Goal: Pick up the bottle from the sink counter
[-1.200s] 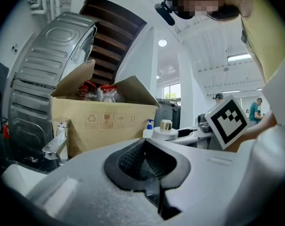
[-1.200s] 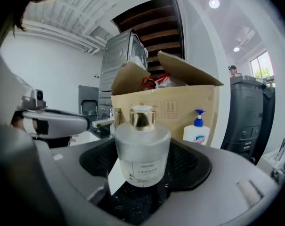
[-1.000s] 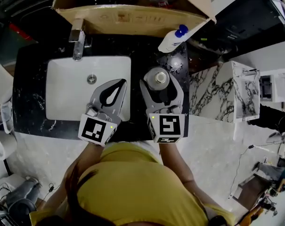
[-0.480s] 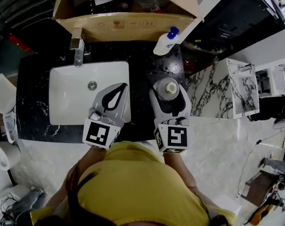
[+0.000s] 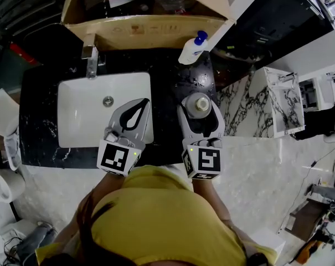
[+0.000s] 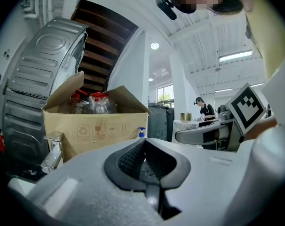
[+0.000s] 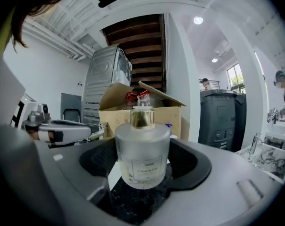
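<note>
A squat frosted glass bottle (image 5: 199,104) with a gold collar stands between the jaws of my right gripper (image 5: 199,100), over the black marble counter (image 5: 170,76) just right of the sink. In the right gripper view the bottle (image 7: 142,149) fills the gap and both pads press its sides, so the right gripper (image 7: 143,171) is shut on it. My left gripper (image 5: 140,105) hovers over the right edge of the white sink basin (image 5: 84,110). Its tips meet in the left gripper view (image 6: 143,145), with nothing held.
A chrome faucet (image 5: 91,57) stands behind the basin. An open cardboard box (image 5: 145,24) of bottles sits along the back. A white pump bottle with a blue top (image 5: 190,49) leans at the back right corner. A marble-patterned unit (image 5: 278,101) stands to the right.
My right gripper has shifted to the right and slightly toward me, and the frosted bottle has travelled with it. The left gripper has stayed about where it was.
</note>
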{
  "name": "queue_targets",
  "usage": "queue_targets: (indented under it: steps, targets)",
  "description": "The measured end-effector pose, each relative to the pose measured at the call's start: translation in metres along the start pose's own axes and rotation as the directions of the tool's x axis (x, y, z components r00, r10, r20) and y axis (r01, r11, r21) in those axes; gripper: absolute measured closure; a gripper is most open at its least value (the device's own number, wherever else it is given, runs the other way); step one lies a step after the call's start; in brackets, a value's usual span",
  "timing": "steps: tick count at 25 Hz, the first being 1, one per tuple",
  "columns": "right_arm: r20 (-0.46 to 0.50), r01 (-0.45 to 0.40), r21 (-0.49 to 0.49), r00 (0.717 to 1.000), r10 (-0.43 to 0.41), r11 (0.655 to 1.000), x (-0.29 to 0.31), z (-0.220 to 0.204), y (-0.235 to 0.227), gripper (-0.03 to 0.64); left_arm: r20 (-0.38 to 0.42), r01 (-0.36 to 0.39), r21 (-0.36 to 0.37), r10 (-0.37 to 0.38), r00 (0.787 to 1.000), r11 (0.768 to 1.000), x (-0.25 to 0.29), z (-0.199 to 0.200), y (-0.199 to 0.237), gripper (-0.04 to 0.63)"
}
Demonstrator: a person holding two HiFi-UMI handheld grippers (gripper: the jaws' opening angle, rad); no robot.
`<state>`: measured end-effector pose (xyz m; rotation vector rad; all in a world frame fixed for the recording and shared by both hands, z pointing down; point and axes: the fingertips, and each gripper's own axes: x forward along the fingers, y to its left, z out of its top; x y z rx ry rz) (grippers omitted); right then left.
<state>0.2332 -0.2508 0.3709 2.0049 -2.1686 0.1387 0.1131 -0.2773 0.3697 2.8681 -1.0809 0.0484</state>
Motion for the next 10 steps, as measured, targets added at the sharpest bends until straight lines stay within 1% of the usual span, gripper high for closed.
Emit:
queue_targets:
  steps: [5,10]
  targets:
    - [0.007,-0.005,0.001,1.000,0.005,1.000,-0.0005,0.0017,0.0003,0.293,-0.013,-0.006,-0.002,0.006,1.000,1.000,-0.0027,-0.0020,-0.0013,0.591]
    - [-0.005,-0.007,0.013,1.000,0.007,1.000,-0.0010,-0.0015,0.0004,0.293,0.006,-0.008,-0.001,0.008,1.000,1.000,-0.0032,0.0015,-0.0018,0.591]
